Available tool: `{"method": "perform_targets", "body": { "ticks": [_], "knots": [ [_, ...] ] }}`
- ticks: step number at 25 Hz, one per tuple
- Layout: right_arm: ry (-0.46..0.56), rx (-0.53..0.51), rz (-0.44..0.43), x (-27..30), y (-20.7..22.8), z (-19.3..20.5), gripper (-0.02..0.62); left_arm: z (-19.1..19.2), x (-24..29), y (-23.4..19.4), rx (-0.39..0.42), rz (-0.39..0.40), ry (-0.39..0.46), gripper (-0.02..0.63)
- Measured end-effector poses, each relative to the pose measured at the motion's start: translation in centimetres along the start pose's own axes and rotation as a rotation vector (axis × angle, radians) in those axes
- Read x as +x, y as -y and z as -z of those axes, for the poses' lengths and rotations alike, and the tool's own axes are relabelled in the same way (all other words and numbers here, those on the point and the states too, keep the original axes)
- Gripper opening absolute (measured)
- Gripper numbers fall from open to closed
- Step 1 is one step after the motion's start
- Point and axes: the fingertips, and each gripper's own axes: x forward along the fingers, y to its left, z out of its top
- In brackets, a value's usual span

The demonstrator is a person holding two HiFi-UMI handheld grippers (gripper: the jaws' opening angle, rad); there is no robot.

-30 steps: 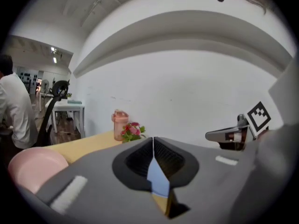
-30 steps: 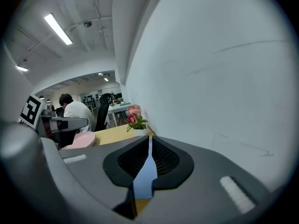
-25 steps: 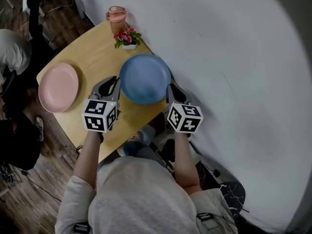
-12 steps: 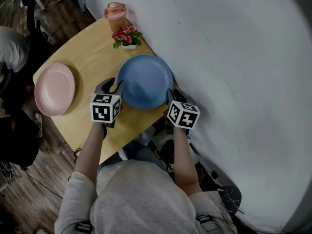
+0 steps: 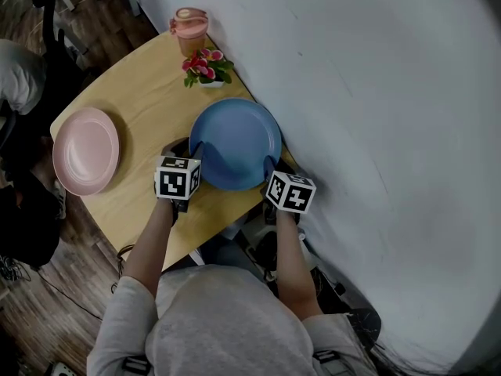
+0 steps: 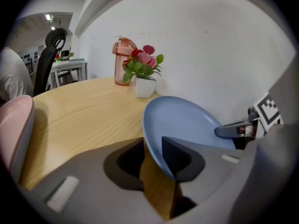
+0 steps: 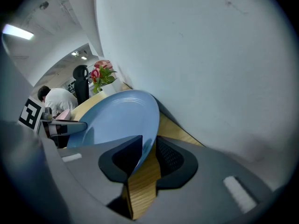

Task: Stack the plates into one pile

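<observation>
Blue plate (image 5: 235, 143) | round, shallow, ridged rim | seemingly resting on table (image 5: 133, 92)

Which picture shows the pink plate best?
The head view: the whole pink plate is seen from above, lying on the table near its left end. The left gripper view catches only part of its rim at the frame's side; the right gripper view shows just a tiny pink sliver.

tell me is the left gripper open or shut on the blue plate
Open. The left gripper jaws have just been opening; the blue plate has its rim between them, with table showing in the gap.
</observation>
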Motion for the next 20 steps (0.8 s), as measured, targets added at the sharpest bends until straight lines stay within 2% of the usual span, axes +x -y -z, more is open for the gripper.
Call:
{"method": "perform_targets", "body": {
  "ticks": [3,6,15,20],
  "knots": [
    [-0.005,0.016,0.01,0.1,0.0,-0.1,0.083,0.2,0.0,-0.4,0.015,-0.02,-0.021,0.156],
    [0.023,0.07,0.005,-0.3,-0.4,-0.7,0.06,0.1,-0.7,-0.8,-0.006,-0.039,-0.013,0.146],
    [0.116,0.04,-0.063,-1.9,-4.9,-3.8,0.051,-2.3,-6.1,-3.4,-0.123,-0.108,0.097,0.117],
    [0.163,0.007,-0.138,-2.3,-8.8,-5.7,0.051,-3.7,-9.9,-5.7,-0.166,-0.16,0.175,0.107]
  ]
}}
